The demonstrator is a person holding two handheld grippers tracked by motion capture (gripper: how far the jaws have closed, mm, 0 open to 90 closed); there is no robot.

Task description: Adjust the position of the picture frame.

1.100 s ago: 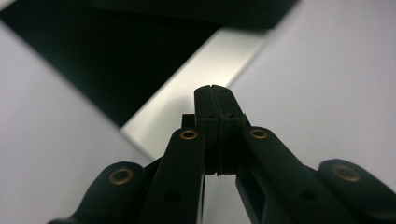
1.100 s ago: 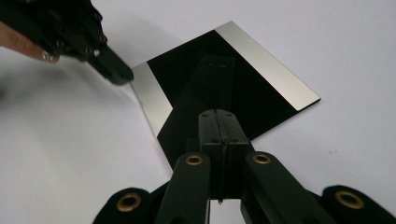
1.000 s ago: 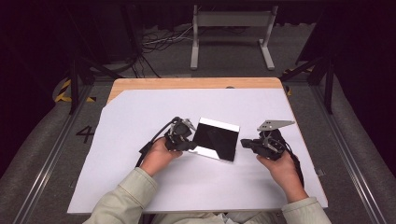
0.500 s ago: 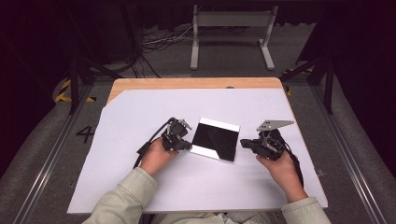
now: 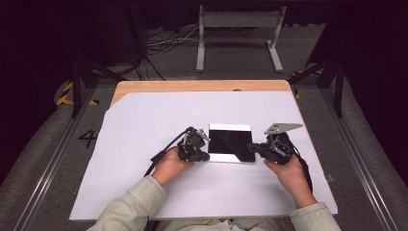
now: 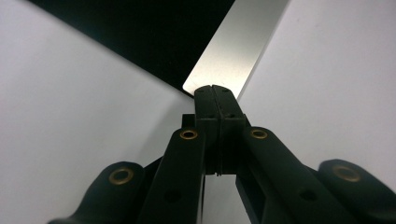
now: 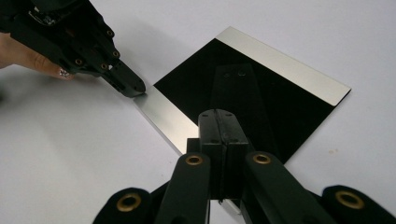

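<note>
We keep both closed grippers, left gripper (image 5: 201, 155) and right gripper (image 5: 254, 147), low and push the flat, shiny black square plate with silver edges (image 5: 231, 142) gently from its near corners.

Left gripper view: the black plate (image 6: 140, 37) runs off the top edge, so its far side is cut off. The closed jaws cover the plate's near corner where the silver strip (image 6: 233, 46) ends; touch or a small gap cannot be told here.

Right gripper view: own jaws hide the plate's nearest corner. The left gripper (image 7: 133, 86) is cut by the top-left edge; the hand (image 7: 28, 58) behind it is mostly out of frame.

High view: both grippers too small to read the jaws. The right gripper (image 5: 255, 148) meets the plate's edge, contact unclear. Sleeves (image 5: 130, 207) cut off at the bottom. Table (image 5: 144, 115) front edge partly hidden by the arms.
</note>
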